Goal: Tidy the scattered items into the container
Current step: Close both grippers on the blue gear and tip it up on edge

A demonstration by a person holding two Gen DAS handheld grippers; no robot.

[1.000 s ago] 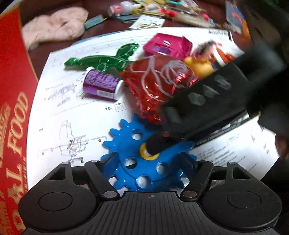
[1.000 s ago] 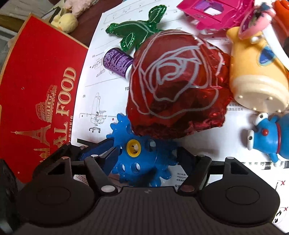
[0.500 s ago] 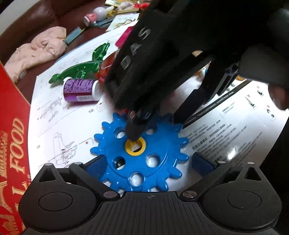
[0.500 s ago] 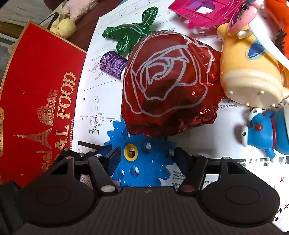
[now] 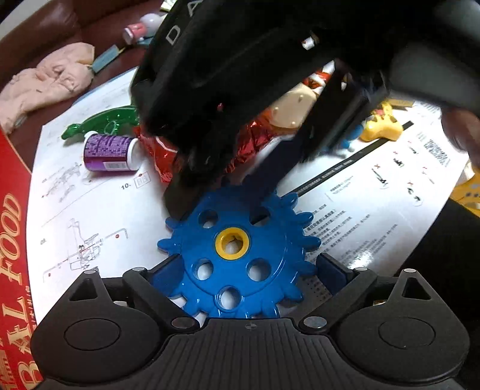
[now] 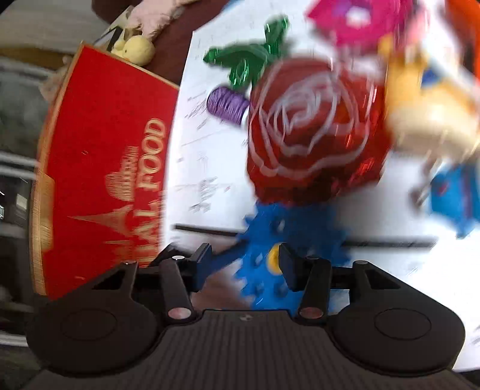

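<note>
A dark brown table top (image 5: 99, 18) lay under a large white instruction sheet (image 5: 375, 210); indoor light glared off the paper.

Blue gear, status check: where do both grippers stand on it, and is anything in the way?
Left gripper astride blue gear, jaws closing. Right gripper closing over it too, grip unclear through blur. Red foil rose overlaps gear's far edge.

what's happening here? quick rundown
Both handheld grippers are at the blue gear lying on the instruction sheet. The left gripper straddles it, jaws closing, pads not yet pressing. The right gripper hangs over the gear's far edge, also closing; its view is blurred. The red box sits alongside.
</note>
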